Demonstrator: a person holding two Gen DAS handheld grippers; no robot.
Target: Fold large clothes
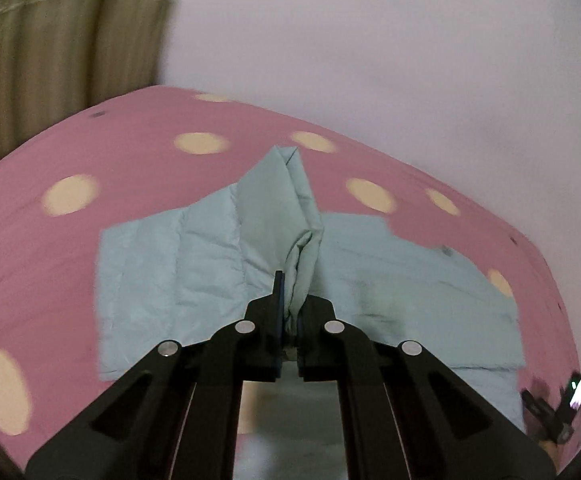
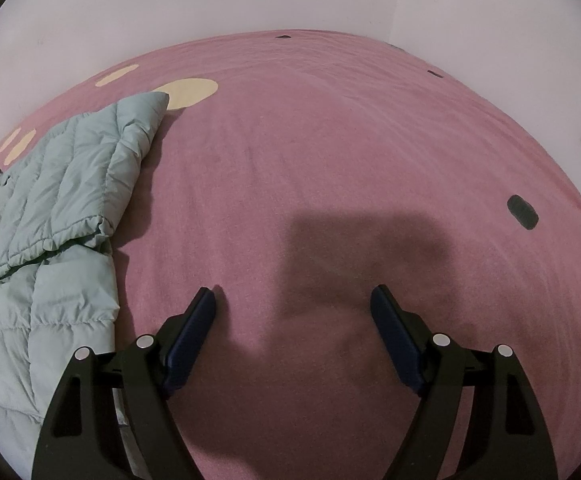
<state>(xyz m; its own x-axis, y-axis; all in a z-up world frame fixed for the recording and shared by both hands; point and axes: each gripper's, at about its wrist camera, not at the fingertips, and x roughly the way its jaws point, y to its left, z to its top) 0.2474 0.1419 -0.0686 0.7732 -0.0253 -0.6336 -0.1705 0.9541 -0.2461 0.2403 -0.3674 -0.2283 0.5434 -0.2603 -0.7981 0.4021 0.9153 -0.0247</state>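
Pink spotted bedsheet [image 2: 310, 152] carries the jacket [image 2: 50, 184]: left gripper [image 1: 290, 300] pinches its sleeve [image 1: 286, 200] at twelve o'clock; right gripper [image 2: 292, 300] gapes empty, jacket at nine.

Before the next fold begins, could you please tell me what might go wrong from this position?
1. The left tongs pinch only a narrow bunched ridge of the light blue quilted jacket, so the puffy fabric may slip out when pulled.
2. The right tongs hang open over the bare pink sheet, holding nothing, so a one-sided lift may drag the jacket askew.
3. The folded sleeve lies loose and may fall open.
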